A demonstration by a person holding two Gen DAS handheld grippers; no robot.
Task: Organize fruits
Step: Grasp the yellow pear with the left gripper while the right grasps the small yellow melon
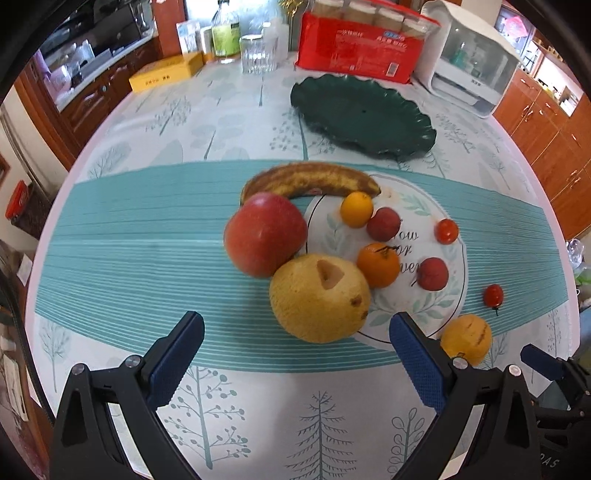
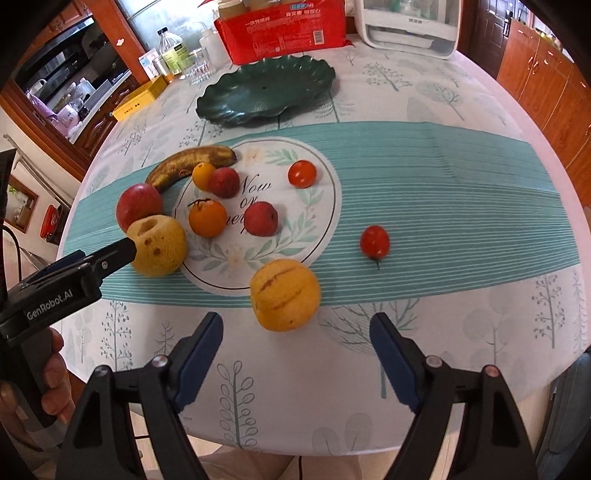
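Fruit lies on a teal-striped tablecloth: a browned banana [image 1: 310, 181], a red apple [image 1: 264, 234], a big yellow pear [image 1: 319, 299], a tangerine [image 1: 378, 264], small red fruits and two cherry tomatoes [image 2: 375, 242]. A dark green leaf-shaped plate [image 1: 362, 114] sits behind them with nothing on it. My left gripper [image 1: 295, 321] is open, and the pear's near side sits between its fingertips, untouched. My right gripper [image 2: 295, 321] is open just short of a yellow striped fruit [image 2: 284, 293], clear of its blue pads [image 2: 384, 343].
At the table's far edge stand a red package [image 1: 360, 48], a white appliance [image 1: 472, 62], a glass [image 1: 258, 53], a bottle [image 1: 225, 33] and a yellow box [image 1: 166, 75]. The round table's near rim [image 2: 295, 448] is close below my right gripper. Wooden cabinets flank the table.
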